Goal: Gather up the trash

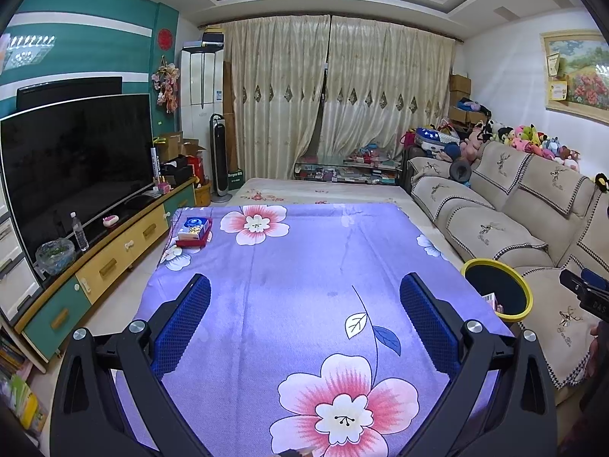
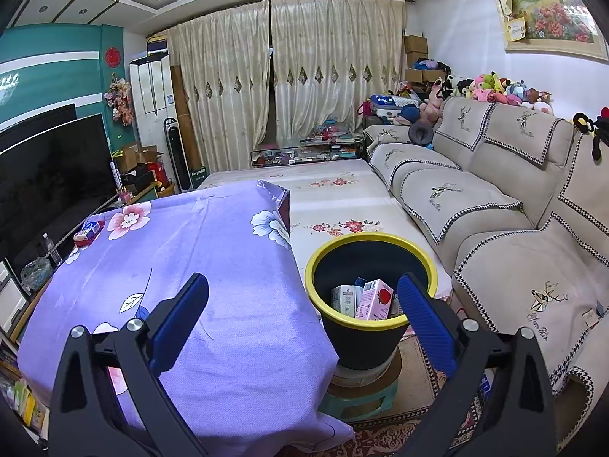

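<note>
The left gripper (image 1: pixel 304 320) was held over the counter (image 1: pixel 304 266), its jaws spread wide with nothing between them. Beneath it, only the purple flowered cloth (image 1: pixel 266 304) covering the counter could be seen. A tissue box (image 1: pixel 195 226) resting on a red tray (image 1: pixel 190 243) was seen near the counter's far left corner; the remainder of the cloth was bare.

The right gripper (image 2: pixel 304 320) was held past the counter's right edge, its jaws likewise spread and empty. Its left finger was seen above the cloth, and its right finger (image 2: pixel 426 316) in front of the near right rim of the trash bin (image 2: pixel 361 346). The bin, black with a yellow rim, was placed just beside the counter's right edge, between the counter and the sofa (image 2: pixel 495 209), and was raised on a small green stool (image 2: pixel 357 400) standing on a patterned rug (image 2: pixel 380 434).

The collected trash was seen inside the bin: a pink carton (image 2: pixel 375 299) with a strawberry printed on it, standing against the near wall, and a white carton (image 2: pixel 344 299) just beside it on the left. Whether more lay beneath them could not be told. In the left wrist view, the bin was visible at the counter's right edge, with part of the right gripper near it.
</note>
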